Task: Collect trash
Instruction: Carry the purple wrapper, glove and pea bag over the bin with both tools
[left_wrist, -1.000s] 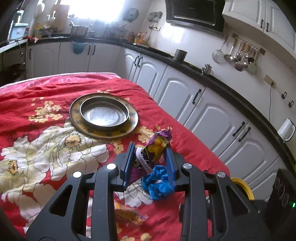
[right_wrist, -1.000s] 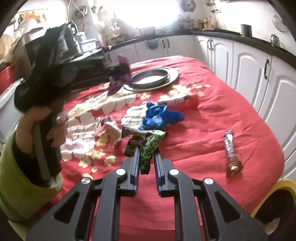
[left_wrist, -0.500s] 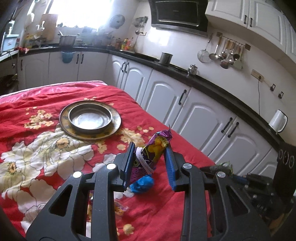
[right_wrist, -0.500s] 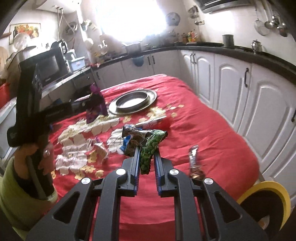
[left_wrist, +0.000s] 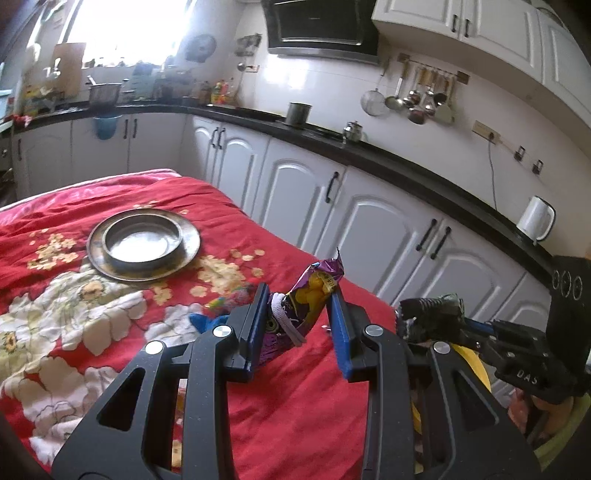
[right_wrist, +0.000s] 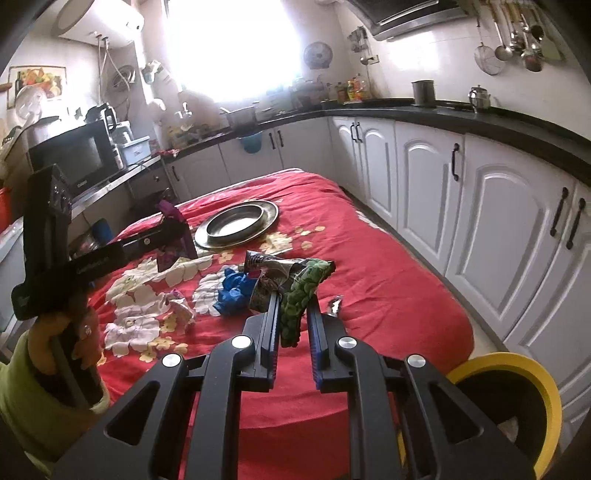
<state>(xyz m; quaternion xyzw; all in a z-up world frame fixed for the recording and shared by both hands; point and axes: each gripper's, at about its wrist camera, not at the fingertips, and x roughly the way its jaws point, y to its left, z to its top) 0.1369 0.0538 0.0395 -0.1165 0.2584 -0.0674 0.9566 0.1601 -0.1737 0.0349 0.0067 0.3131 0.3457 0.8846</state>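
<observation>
A red floral cloth (right_wrist: 388, 295) covers the surface, which stands in a kitchen of white cabinet doors (left_wrist: 380, 225) under a black countertop, with bright window glare at 12 o'clock in the right wrist view. A round metal tray (left_wrist: 144, 245) carrying a shallow steel dish lies toward 11 o'clock of the left wrist view. The left gripper (left_wrist: 298, 326) holds a glossy purple snack wrapper (left_wrist: 310, 301) with a yellow picture, standing tilted between its jaws; the jaws look spread wider than the packet (whether both pads touch it I cannot tell). The right gripper (right_wrist: 292, 334) has its jaws pinching a crumpled green-patterned wrapper (right_wrist: 301, 297) with a dark foil one bunched against it. On the cloth, a crinkled blue plastic bag (right_wrist: 234, 291) lies at 11 o'clock of the right gripper, a small foil scrap (right_wrist: 334, 304) at 1 o'clock. A yellow-rimmed bin (right_wrist: 517, 402) sits at 4 o'clock, off the surface's edge.
</observation>
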